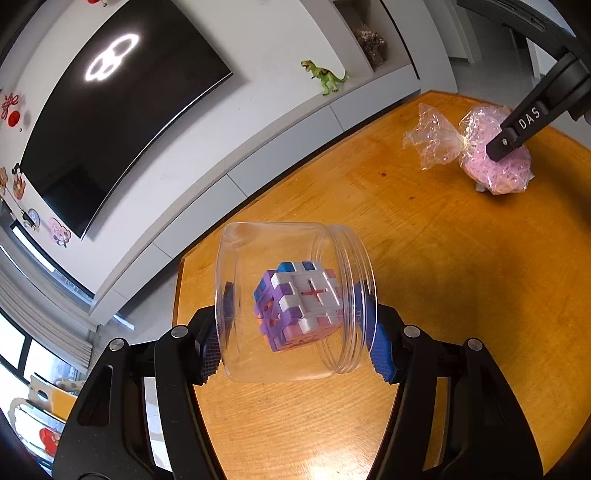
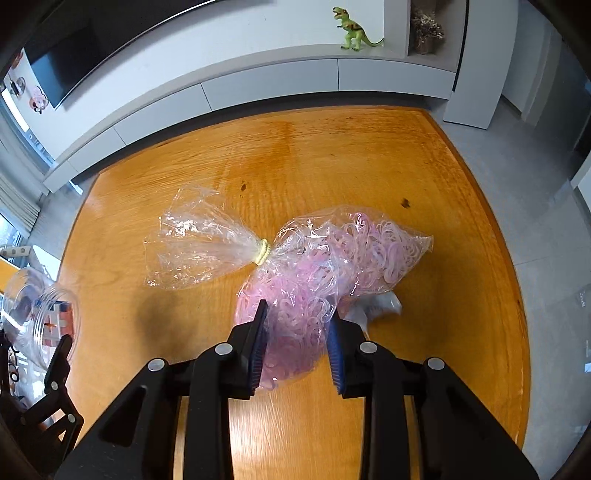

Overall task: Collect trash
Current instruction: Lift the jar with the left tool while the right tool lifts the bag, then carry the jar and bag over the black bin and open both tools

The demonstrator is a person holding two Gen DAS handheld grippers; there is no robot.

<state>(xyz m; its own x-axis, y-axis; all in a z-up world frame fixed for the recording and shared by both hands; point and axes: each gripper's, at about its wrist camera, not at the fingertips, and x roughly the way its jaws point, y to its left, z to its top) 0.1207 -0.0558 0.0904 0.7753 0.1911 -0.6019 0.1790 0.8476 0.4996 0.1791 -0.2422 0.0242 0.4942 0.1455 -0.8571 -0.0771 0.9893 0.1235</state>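
My left gripper [image 1: 295, 332] is shut on a clear plastic jar [image 1: 295, 299], held on its side above the wooden table [image 1: 424, 258], mouth to the right. A multicoloured block puzzle cube [image 1: 299, 306] lies inside it. The jar also shows at the left edge of the right wrist view [image 2: 37, 314]. A clear plastic bag of pink rubber bands [image 2: 314, 273], tied with a yellow band, lies on the table [image 2: 332, 155]. My right gripper [image 2: 299, 314] straddles the bag's near end, its jaws pressing the plastic. In the left wrist view the bag [image 1: 495, 162] lies far right under the right gripper's finger [image 1: 517, 133].
A crumpled white scrap [image 2: 376, 306] lies under the bag's right side. A white low cabinet [image 2: 258, 88] runs behind the table with a green toy dinosaur [image 2: 354, 29] on it. A dark TV [image 1: 110, 110] hangs on the wall. The table's right edge drops to grey floor [image 2: 546, 221].
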